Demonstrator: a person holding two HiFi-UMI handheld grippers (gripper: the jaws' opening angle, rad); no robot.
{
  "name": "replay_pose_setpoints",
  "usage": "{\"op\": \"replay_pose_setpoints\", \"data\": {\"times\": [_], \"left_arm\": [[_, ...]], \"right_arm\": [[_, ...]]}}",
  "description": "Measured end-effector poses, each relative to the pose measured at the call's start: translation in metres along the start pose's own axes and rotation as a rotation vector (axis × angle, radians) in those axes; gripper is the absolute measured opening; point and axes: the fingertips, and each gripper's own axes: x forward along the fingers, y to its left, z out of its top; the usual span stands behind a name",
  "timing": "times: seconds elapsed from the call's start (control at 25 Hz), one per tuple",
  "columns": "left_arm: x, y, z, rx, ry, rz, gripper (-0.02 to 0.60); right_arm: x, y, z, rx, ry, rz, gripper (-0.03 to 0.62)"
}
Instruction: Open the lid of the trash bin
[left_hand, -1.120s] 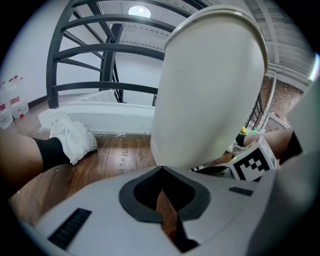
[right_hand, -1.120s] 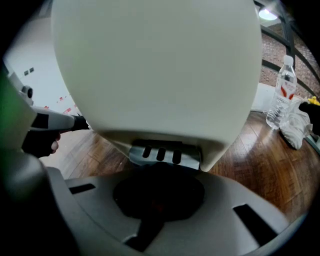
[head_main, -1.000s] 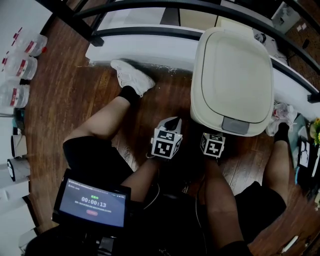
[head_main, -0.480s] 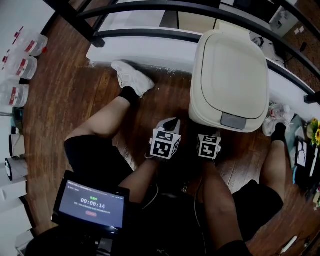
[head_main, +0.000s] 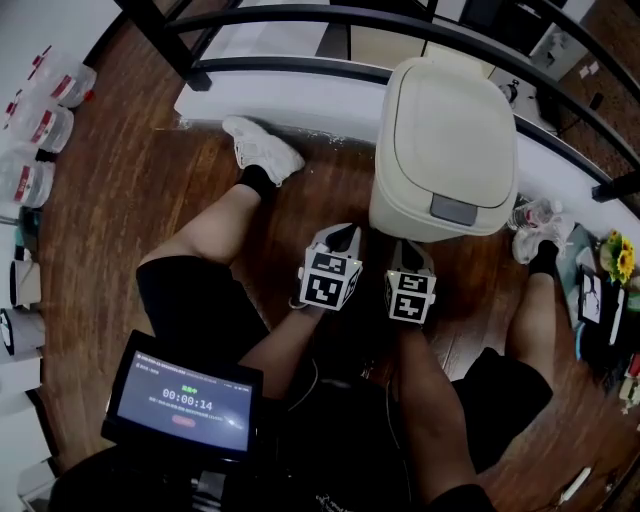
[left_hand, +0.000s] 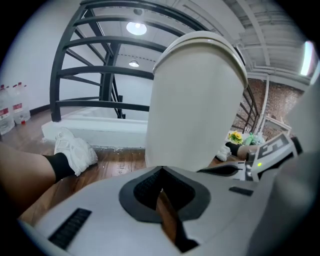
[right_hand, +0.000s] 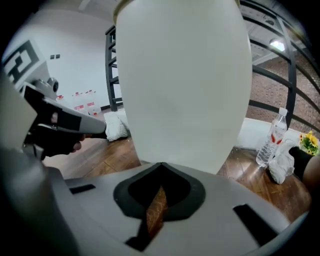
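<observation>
A cream trash bin (head_main: 450, 150) stands on the wood floor between the person's legs, its lid down and a grey latch tab (head_main: 453, 209) on its near edge. My left gripper (head_main: 343, 238) sits low at the bin's front left, shut with nothing in it. My right gripper (head_main: 410, 250) is beside it, just under the latch tab, also shut and empty. The bin's wall (left_hand: 195, 100) fills the left gripper view just beyond the left gripper (left_hand: 161, 172). In the right gripper view the bin's wall (right_hand: 185, 85) stands close ahead of the right gripper (right_hand: 161, 167).
A white shoe (head_main: 262, 150) rests left of the bin. A white ledge (head_main: 290, 95) and a black railing (head_main: 300, 20) run behind it. A water bottle (right_hand: 272, 142) stands at the bin's right. A timer screen (head_main: 185, 395) is on the person's lap.
Both grippers have edged forward and closer to the bin's front. The right one now sits just under the latch tab. The lid has stayed down.
</observation>
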Motion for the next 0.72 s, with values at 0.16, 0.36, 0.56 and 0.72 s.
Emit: {"op": "replay_pose_setpoints", "data": {"times": [0.16, 0.36, 0.56, 0.72], "left_arm": [[-0.016, -0.013, 0.003, 0.010, -0.026, -0.006, -0.002], [-0.043, -0.028, 0.011, 0.011, -0.089, -0.007, -0.002], [-0.071, -0.034, 0.019, 0.008, -0.149, 0.011, -0.002], [-0.091, -0.047, 0.024, 0.015, -0.199, 0.015, -0.002]], "right_arm": [[-0.028, 0.006, 0.011, -0.007, -0.051, 0.004, 0.005], [-0.064, 0.013, 0.023, -0.028, -0.110, 0.013, 0.005], [-0.102, 0.014, 0.039, -0.037, -0.182, 0.013, 0.005], [-0.136, 0.014, 0.052, -0.037, -0.251, 0.010, 0.005]]}}
